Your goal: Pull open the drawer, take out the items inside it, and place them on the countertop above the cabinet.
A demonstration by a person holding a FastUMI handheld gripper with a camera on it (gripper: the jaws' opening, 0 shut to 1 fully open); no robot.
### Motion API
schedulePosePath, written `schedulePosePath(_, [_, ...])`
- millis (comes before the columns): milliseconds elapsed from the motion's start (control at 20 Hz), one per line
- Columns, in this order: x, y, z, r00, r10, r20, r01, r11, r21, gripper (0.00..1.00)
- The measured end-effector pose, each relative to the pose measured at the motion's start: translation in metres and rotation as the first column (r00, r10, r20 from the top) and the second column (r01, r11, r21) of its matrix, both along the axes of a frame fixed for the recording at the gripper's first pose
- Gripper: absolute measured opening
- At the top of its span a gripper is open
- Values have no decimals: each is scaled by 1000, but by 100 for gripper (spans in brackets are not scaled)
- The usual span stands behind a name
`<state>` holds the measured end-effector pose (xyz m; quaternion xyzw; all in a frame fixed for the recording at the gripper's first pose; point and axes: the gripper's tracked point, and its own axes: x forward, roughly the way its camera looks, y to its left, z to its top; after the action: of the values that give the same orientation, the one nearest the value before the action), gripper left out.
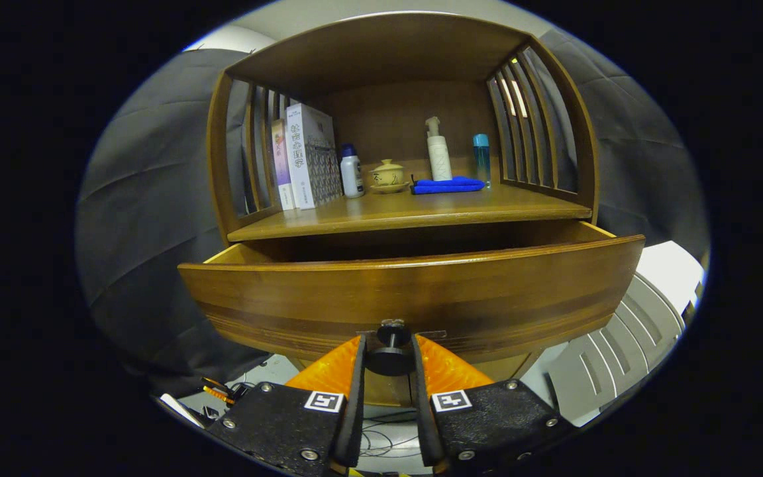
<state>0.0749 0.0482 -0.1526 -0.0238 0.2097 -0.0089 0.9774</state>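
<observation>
The gripper clamps both fingers on the knob of the drawer, giving a pulling grip. The drawer stands pulled out below the countertop; its contents probably lie hidden behind the drawer front.

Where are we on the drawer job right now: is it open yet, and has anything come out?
Done: the drawer is pulled out from under the countertop. In hand: the gripper has its fingers on either side of the drawer knob, apparently clamped on it. Left: releasing the knob, reaching in and lifting the items out; the drawer front hides its inside, so its contents cannot be told.
</observation>
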Motion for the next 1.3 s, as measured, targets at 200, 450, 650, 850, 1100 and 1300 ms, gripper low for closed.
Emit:
schedulePosePath(200, [-20, 1, -3, 1000, 6, -15, -6, 1000, -3, 35])
schedulePosePath(450, [-42, 8, -13, 998, 39, -47, -39, 999, -2, 35])
schedulePosePath(650, [-56, 13, -11, 996, 70, -54, -69, 997, 27, 35])
schedulePosePath(850, [-75, 15, 8, 990, 136, 20, -136, 990, -28, 30])
schedulePosePath(1100, [-85, 37, 18, 973, 223, 62, -222, 975, -21, 36])
schedulePosePath(1300, [-78, 37, 53, 965, 232, 117, -233, 972, -5, 76])
